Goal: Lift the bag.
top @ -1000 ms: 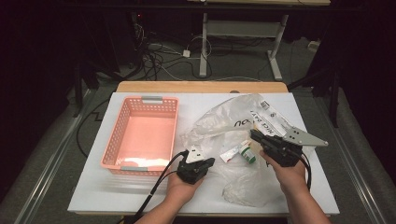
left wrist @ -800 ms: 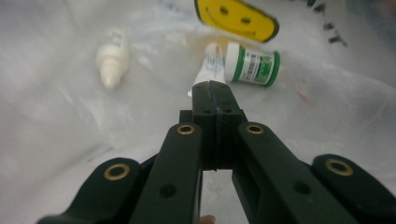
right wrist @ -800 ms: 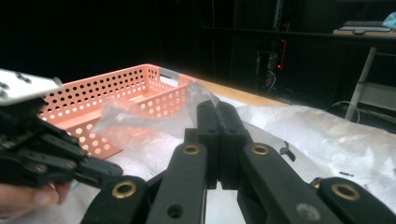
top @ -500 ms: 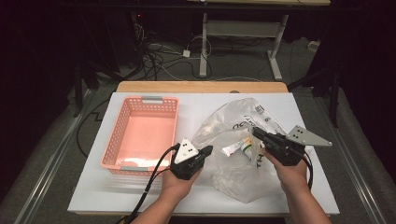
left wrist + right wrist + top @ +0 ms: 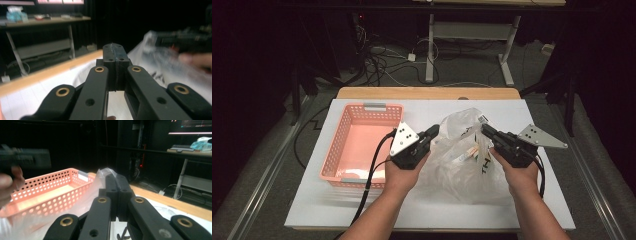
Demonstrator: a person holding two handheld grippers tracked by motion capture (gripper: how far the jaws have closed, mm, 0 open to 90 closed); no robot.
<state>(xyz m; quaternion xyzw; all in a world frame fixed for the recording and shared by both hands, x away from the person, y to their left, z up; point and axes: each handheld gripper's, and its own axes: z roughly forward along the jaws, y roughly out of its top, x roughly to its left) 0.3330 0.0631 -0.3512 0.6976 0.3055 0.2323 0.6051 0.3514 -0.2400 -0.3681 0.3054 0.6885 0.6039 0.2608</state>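
A clear plastic bag (image 5: 462, 165) with printed lettering and a small packet (image 5: 471, 150) inside hangs raised over the white table (image 5: 337, 210), stretched between both grippers. My left gripper (image 5: 432, 132) is shut, and its tips meet the bag's left edge. In the left gripper view the jaws (image 5: 113, 48) are pressed together, and the bag (image 5: 160, 57) shows blurred to the right. My right gripper (image 5: 486, 129) is shut on the bag's right upper edge. Crinkled plastic (image 5: 106, 172) rises just behind its closed tips (image 5: 116, 178).
A pink perforated basket (image 5: 337, 145) stands on the left of the table, close beside the left hand, and shows nothing inside (image 5: 50, 187). A wooden strip (image 5: 427, 93) edges the table's far side. Cables and desk legs lie on the dark floor beyond.
The left gripper has risen from the table and the bag's left side has come up with it. The bag now stands spread between both grippers. The right gripper has barely moved.
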